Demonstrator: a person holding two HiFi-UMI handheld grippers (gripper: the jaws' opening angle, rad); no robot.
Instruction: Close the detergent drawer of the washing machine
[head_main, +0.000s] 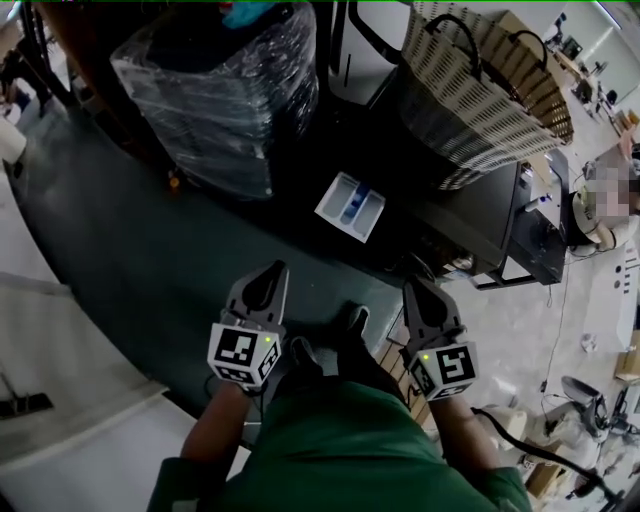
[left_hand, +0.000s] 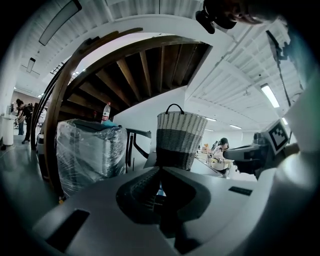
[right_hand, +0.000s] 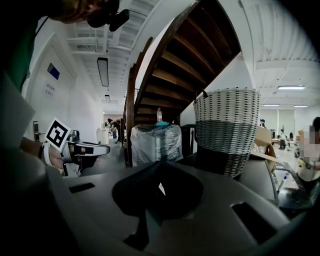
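- A dark washing machine (head_main: 470, 215) is seen ahead of the person, on the floor.
- A plastic-wrapped bulky load (head_main: 225, 90) is stood to its left.
- A woven basket (head_main: 480, 90) is set on the machine's top.
- The detergent drawer (head_main: 350, 207) is pulled out from the top edge of the machine's front, with its white compartments exposed.
- The left claw (head_main: 270, 274) is held closed and empty, well short of the drawer.
- The right claw (head_main: 414, 290) is likewise closed on nothing.

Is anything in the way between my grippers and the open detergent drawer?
Nothing visible: only green floor lies between the left gripper, the right gripper and the detergent drawer, which juts open from the washing machine.
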